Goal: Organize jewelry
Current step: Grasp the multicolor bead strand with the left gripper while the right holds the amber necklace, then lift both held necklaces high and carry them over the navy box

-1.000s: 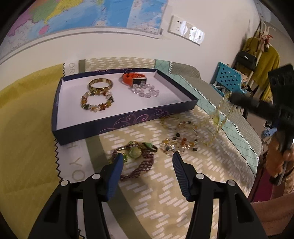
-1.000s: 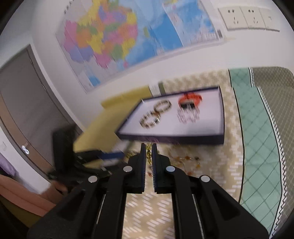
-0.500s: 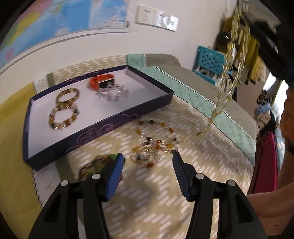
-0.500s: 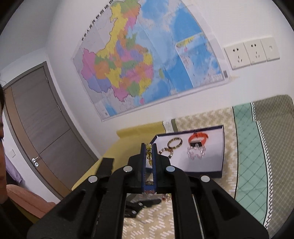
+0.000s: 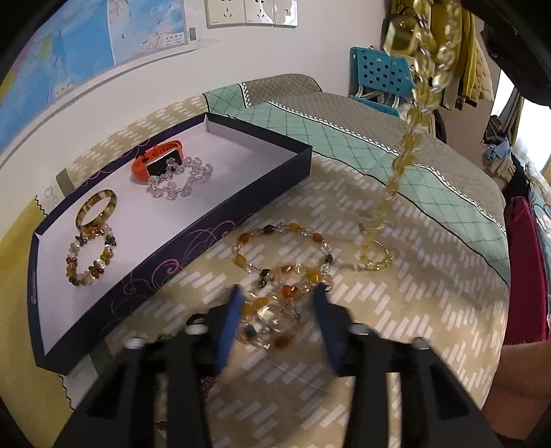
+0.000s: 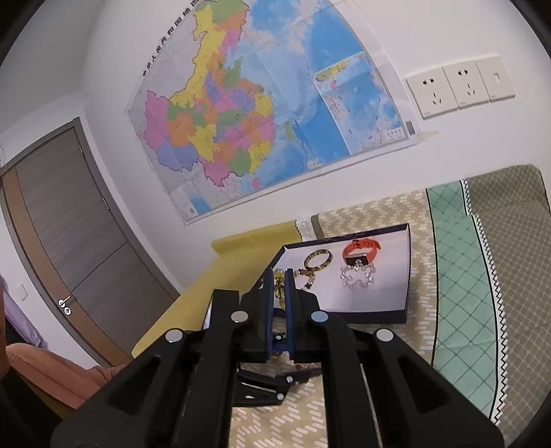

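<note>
My left gripper (image 5: 278, 291) points down at a tangled amber and clear bead necklace (image 5: 292, 227) on the patterned cloth. Its jaws are closing, with the tangle's near clump (image 5: 272, 320) between the blue pads, which do not clearly press it. My right gripper (image 6: 279, 275) is shut on a yellow bead strand (image 5: 406, 148). The strand hangs from the top right, and its tail rests on the cloth. The dark blue box (image 5: 172, 255) holds an orange watch (image 5: 158, 156), a clear bead bracelet (image 5: 182, 181), an amber bangle (image 5: 96, 210) and a mixed bead bracelet (image 5: 89, 258).
The box lies along the wall under a map (image 6: 261, 113) and wall sockets (image 5: 248, 13). A blue plastic chair (image 5: 378, 69) and hanging clothes stand past the table's far right edge. A door (image 6: 69, 224) is at the left. A dark braided bracelet is mostly hidden under my left finger.
My left gripper moved right, from the green and brown braided bracelet to the amber bead tangle, and its jaws narrowed. My right gripper rose, lifting the yellow strand up off the cloth.
</note>
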A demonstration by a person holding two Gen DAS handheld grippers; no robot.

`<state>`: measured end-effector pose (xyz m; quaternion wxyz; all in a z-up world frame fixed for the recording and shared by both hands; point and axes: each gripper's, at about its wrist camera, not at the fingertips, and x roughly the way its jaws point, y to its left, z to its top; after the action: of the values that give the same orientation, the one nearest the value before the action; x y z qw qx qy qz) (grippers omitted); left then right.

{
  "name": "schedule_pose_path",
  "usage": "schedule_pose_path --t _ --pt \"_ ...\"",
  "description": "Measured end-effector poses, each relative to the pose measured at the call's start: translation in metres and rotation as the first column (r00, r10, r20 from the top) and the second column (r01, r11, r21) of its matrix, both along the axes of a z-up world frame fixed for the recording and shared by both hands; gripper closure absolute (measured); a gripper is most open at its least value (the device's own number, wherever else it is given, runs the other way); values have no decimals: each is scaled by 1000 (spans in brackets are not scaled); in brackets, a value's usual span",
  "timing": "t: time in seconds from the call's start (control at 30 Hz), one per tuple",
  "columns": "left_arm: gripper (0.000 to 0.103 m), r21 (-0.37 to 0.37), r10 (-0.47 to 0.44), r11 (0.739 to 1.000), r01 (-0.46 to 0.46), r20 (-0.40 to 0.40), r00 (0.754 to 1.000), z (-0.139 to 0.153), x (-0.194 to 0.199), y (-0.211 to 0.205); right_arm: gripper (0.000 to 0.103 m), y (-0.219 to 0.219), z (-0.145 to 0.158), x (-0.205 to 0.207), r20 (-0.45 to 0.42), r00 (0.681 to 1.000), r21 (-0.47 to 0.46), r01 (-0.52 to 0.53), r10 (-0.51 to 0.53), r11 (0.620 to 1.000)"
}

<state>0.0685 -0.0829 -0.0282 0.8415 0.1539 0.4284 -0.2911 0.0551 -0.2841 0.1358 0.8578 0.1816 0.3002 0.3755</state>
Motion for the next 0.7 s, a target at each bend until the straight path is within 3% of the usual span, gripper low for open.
schedule_pose_path --t 0.03,0.13,0.3,0.5,0.7 --pt "82 0 -6 1000 6 -6 1000 1 0 0 97 0 -1 1 -4 1000 1 1 -1 1000" --pt "97 -51 -18 999 16 -38 999 7 1 3 97 0 -4 3 -8 1000 3 4 -4 1000" --pt "99 -196 -12 981 -2 -68 998 31 3 18 97 -3 -2 3 -5 1000 6 12 -12 1000" --pt "99 -341 -4 940 -21 -71 997 69 8 39 97 -5 8 4 17 1000 15 14 -14 1000" --pt "99 -394 26 918 -48 -62 998 99 12 52 97 1 24 4 60 998 10 -2 1 1000"
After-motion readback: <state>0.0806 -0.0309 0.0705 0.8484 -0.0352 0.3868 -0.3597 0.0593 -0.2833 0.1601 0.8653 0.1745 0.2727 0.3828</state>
